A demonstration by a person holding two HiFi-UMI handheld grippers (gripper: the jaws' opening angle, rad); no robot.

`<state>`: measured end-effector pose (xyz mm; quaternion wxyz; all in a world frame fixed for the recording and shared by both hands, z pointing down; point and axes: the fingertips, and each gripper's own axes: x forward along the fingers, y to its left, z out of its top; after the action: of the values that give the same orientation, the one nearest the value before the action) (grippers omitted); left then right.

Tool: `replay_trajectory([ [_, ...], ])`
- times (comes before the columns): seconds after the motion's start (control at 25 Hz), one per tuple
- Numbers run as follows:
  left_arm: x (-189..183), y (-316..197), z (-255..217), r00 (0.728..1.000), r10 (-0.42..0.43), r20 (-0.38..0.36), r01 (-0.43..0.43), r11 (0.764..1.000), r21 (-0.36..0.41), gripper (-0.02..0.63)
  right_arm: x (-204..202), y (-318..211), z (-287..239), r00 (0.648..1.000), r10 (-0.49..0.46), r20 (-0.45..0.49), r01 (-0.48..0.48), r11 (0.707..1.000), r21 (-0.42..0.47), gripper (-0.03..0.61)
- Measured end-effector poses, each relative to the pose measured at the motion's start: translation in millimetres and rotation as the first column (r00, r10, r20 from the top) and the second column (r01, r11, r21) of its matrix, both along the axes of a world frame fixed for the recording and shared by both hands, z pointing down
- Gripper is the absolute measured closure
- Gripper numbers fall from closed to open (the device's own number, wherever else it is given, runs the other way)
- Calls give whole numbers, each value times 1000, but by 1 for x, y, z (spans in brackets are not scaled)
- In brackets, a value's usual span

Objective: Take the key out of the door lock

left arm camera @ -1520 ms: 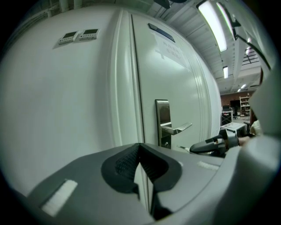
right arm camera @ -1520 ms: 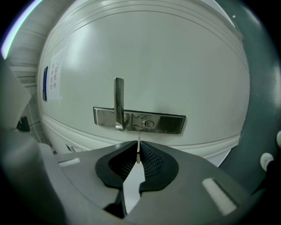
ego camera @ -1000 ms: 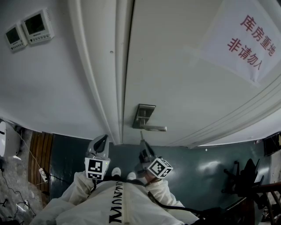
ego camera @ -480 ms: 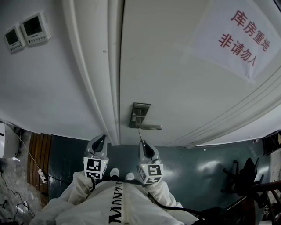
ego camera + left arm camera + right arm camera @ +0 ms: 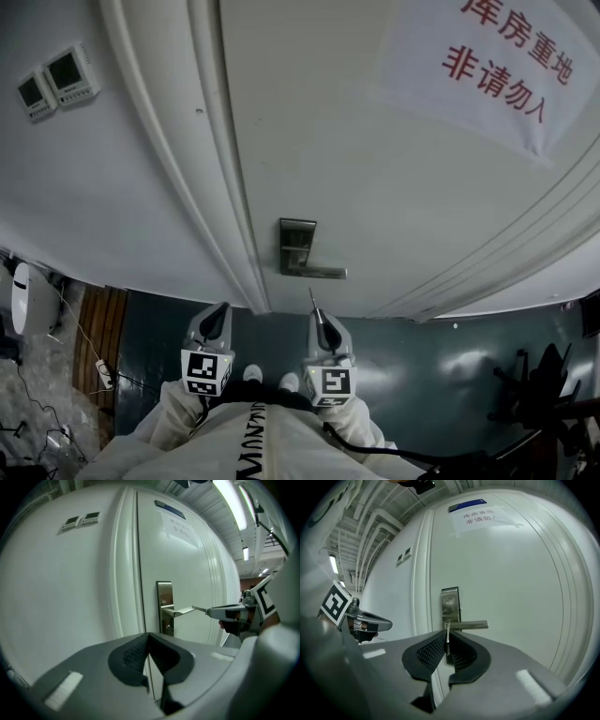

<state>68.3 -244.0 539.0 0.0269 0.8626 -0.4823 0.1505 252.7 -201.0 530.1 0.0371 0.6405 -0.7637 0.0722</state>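
Key [image 5: 447,629] between jaws of right gripper [image 5: 446,639]; door handle [image 5: 471,625] just ahead (sign [image 5: 485,518] above).

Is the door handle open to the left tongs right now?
Probably yes: nothing stands between the left tongs and the handle; the right tongs, holding the key, sit off to the side.

The right tool [image 5: 446,641] hides much of the key [image 5: 447,629] it grips.
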Motion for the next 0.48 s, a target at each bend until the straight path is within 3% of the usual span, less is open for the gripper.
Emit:
replay_trajectory([
  [0.2,-4,14,4,1000,2,3,-2,1000,-9,614,-5,13,-6,1000,3,15,-3,1000,25,555],
  [0.48,-16,39,-17,998,57,-27,-55,997,59,614,-26,38,-18,999,42,-12,-42,998,54,555],
])
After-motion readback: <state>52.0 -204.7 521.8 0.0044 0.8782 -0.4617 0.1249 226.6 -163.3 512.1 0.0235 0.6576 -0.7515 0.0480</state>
